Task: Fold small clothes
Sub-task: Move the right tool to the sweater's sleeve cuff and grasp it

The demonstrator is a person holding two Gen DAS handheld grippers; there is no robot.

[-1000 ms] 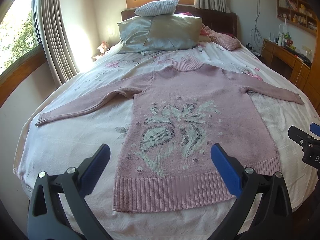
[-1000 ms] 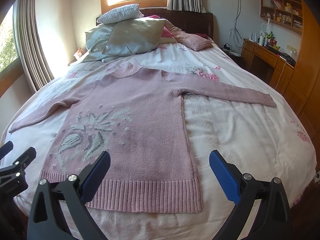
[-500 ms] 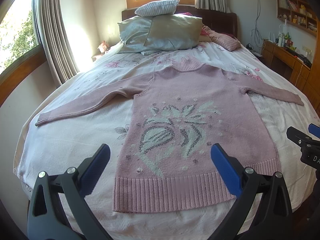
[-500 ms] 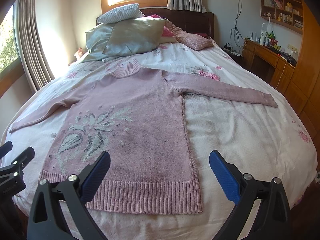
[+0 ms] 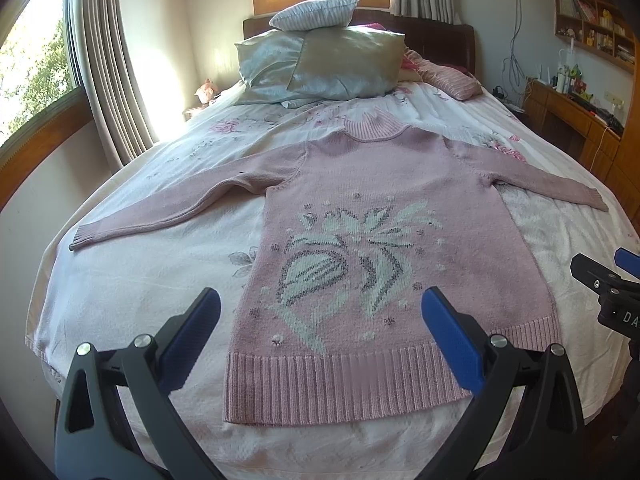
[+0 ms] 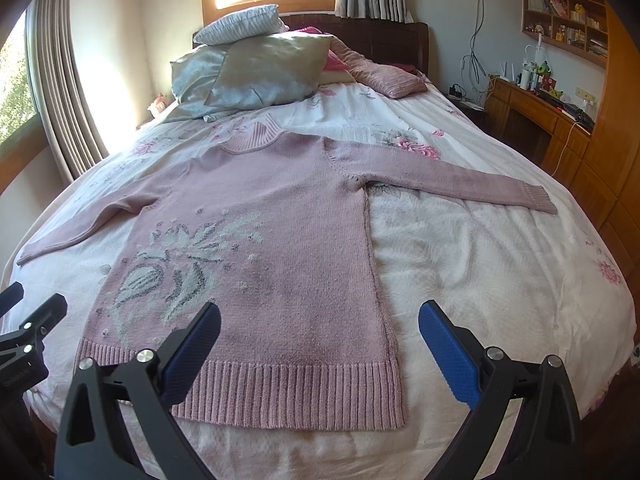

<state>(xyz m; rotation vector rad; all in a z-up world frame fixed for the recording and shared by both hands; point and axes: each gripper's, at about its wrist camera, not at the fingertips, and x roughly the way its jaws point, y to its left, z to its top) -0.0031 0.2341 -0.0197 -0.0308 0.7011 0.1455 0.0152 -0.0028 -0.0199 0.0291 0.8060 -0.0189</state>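
Both tools gape over the sweater's hem, apparently not touching.

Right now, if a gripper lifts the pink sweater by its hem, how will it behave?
The sweater is a soft knit lying flat on the bed, so it will likely drape and sag. The spread sleeves would probably trail. The ribbed hem looks thick, so the open right gripper should grip it without slipping.
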